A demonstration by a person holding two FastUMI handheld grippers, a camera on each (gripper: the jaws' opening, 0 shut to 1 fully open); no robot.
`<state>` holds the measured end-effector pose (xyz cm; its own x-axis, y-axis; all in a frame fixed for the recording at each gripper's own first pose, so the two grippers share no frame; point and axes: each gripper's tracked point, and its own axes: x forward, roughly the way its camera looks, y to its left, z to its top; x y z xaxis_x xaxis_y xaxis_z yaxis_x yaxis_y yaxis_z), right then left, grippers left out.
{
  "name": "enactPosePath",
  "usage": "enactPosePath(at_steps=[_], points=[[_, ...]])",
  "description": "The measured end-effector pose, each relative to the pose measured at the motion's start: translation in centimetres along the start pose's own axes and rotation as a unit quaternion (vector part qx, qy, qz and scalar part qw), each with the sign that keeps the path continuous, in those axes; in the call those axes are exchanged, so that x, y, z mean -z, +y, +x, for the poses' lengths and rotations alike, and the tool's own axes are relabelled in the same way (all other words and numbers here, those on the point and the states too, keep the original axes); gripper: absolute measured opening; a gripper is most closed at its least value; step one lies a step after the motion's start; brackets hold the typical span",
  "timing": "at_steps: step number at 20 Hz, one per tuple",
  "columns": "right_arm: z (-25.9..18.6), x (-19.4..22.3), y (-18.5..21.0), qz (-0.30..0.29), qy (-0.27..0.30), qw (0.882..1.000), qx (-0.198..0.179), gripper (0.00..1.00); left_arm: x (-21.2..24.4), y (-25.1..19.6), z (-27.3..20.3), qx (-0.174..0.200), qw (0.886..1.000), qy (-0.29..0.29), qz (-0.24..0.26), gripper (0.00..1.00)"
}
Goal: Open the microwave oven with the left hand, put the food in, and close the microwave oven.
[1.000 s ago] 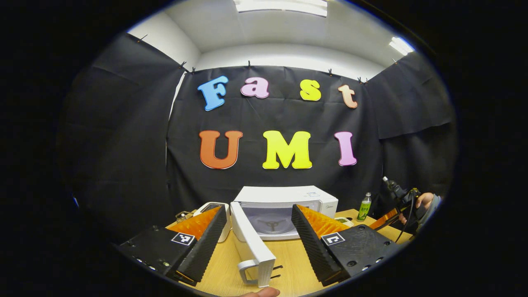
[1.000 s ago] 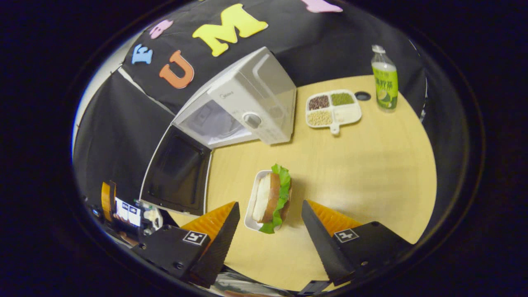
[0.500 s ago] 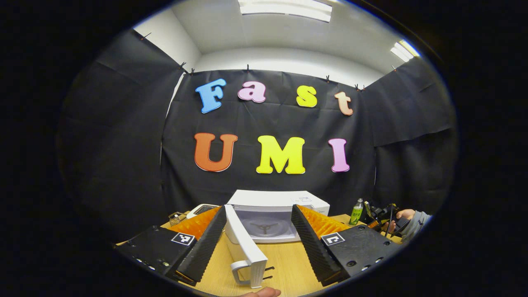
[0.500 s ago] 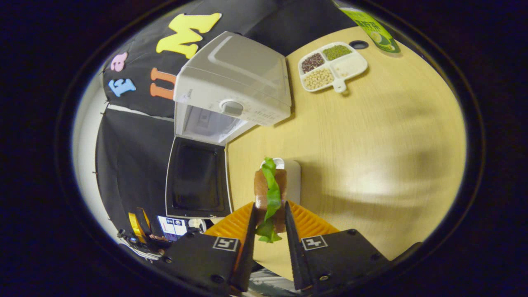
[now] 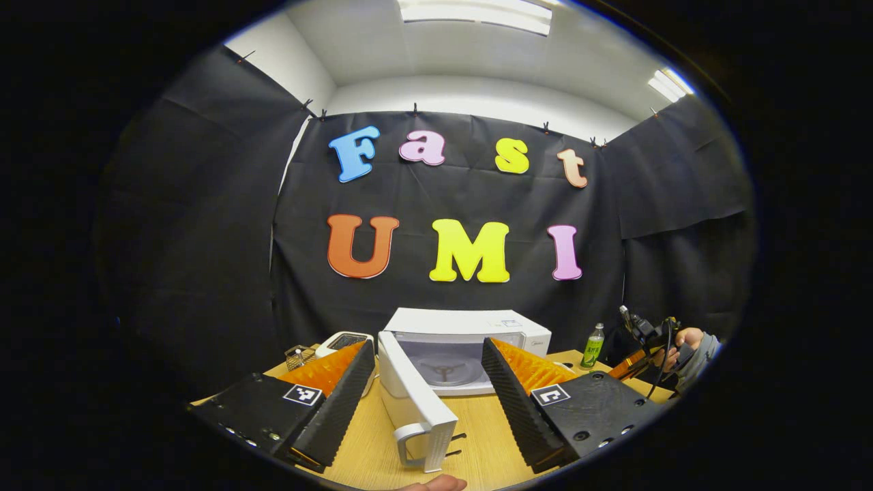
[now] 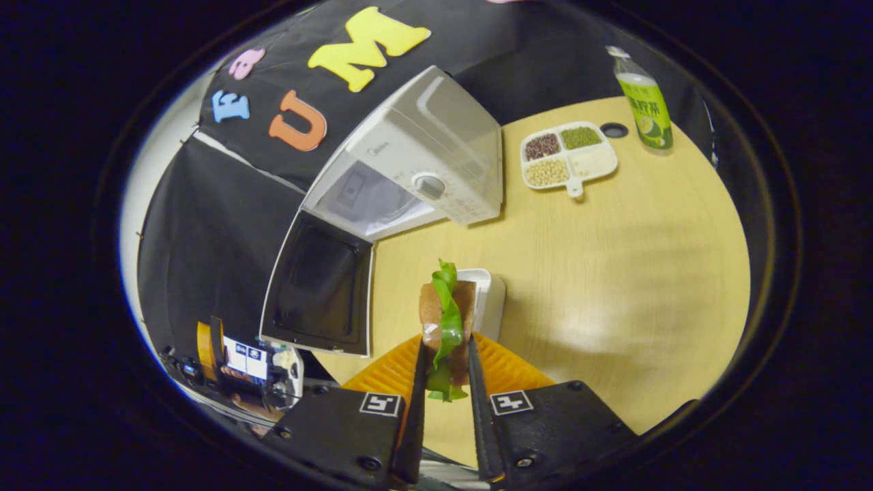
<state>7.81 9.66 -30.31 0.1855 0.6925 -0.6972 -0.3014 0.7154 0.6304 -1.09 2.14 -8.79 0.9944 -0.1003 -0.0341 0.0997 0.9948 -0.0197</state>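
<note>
The white microwave (image 5: 464,334) stands on the wooden table with its door (image 5: 415,402) swung wide open toward me, and the turntable shows inside. My left gripper (image 5: 426,409) is open, its fingers either side of the door without touching it. In the right gripper view my right gripper (image 6: 445,385) is shut on a sandwich (image 6: 447,317) with green lettuce, held on edge beside its small white tray (image 6: 490,300). The microwave (image 6: 426,167) and its dark-windowed open door (image 6: 317,293) lie ahead to the left.
A divided plate of beans (image 6: 568,158) and a green bottle (image 6: 644,95) stand behind the sandwich on the table (image 6: 627,273). A white appliance (image 5: 344,341) and a small wire basket (image 5: 298,354) sit left of the microwave. A hand (image 5: 685,341) holds the other gripper at far right.
My right gripper went from open around the sandwich to shut on it, and has tipped it on edge beside its tray. The left gripper has only drifted slightly.
</note>
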Motion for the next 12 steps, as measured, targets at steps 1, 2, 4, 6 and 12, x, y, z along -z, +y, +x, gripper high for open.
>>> enactPosePath(at_steps=[1,2,4,6,12], points=[[-0.3,0.1,0.8,-0.024,-0.01,1.0,0.011,0.34,-0.1,0.1,0.0,0.001,1.0,0.0,-0.002,0.95],[-0.4,0.1,1.4,-0.051,-0.017,0.998,0.026,0.34,0.1,0.4,-0.2,0.004,1.0,0.003,-0.004,0.95],[-0.4,0.7,3.2,-0.098,-0.029,0.993,0.051,0.34,0.1,0.8,-0.9,0.009,1.0,0.001,-0.006,0.95],[-0.1,0.9,5.1,-0.142,-0.041,0.986,0.077,0.35,0.4,1.2,-1.3,0.015,1.0,0.0,-0.01,0.95],[2.1,-0.5,8.6,-0.302,-0.099,0.928,0.196,0.35,2.2,7.3,-2.4,-0.045,0.999,0.012,0.009,0.95]])
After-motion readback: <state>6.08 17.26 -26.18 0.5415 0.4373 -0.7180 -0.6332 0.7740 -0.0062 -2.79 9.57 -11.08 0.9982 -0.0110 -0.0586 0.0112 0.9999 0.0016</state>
